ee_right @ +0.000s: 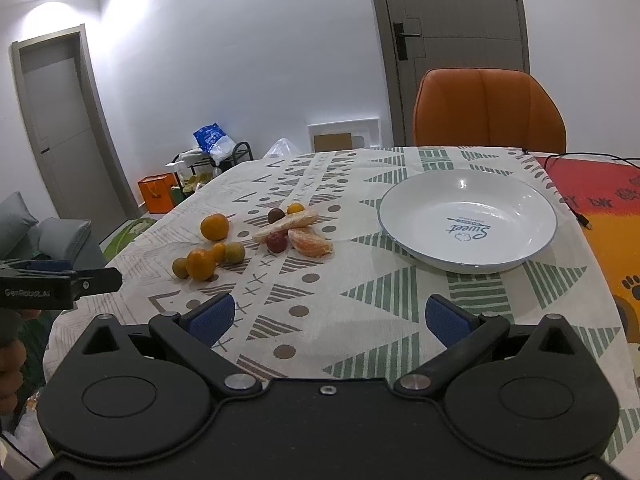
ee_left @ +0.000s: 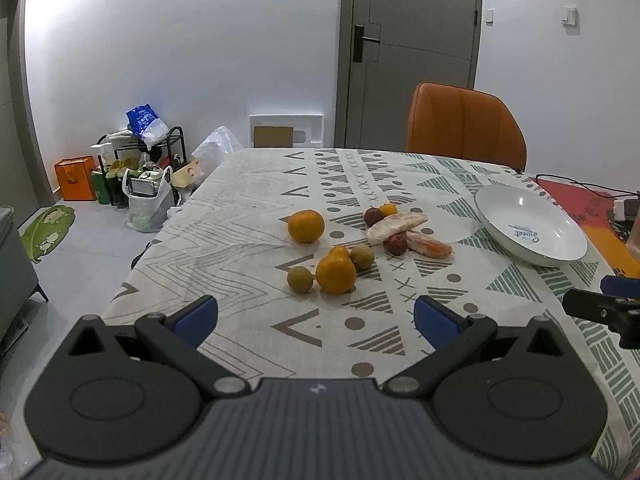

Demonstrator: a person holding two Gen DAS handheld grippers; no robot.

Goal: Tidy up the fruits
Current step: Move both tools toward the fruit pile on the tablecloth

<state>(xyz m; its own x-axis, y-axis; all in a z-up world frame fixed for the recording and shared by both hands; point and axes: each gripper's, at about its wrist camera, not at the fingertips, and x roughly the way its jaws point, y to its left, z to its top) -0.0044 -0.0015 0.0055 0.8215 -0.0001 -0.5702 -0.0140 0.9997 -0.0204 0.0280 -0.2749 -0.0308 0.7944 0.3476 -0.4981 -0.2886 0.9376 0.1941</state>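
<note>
Fruit lies in a loose cluster on the patterned tablecloth: a large orange, a second orange with a small one behind it, two green-brown round fruits, two dark red fruits and peeled citrus segments. An empty white plate sits to the right; it also shows in the right wrist view. My left gripper is open and empty, short of the fruit. My right gripper is open and empty, short of the plate, with the fruit cluster ahead left.
An orange chair stands behind the table's far edge. A red-orange mat with a black cable covers the table's right side. Bags and a shoe rack sit on the floor at the left.
</note>
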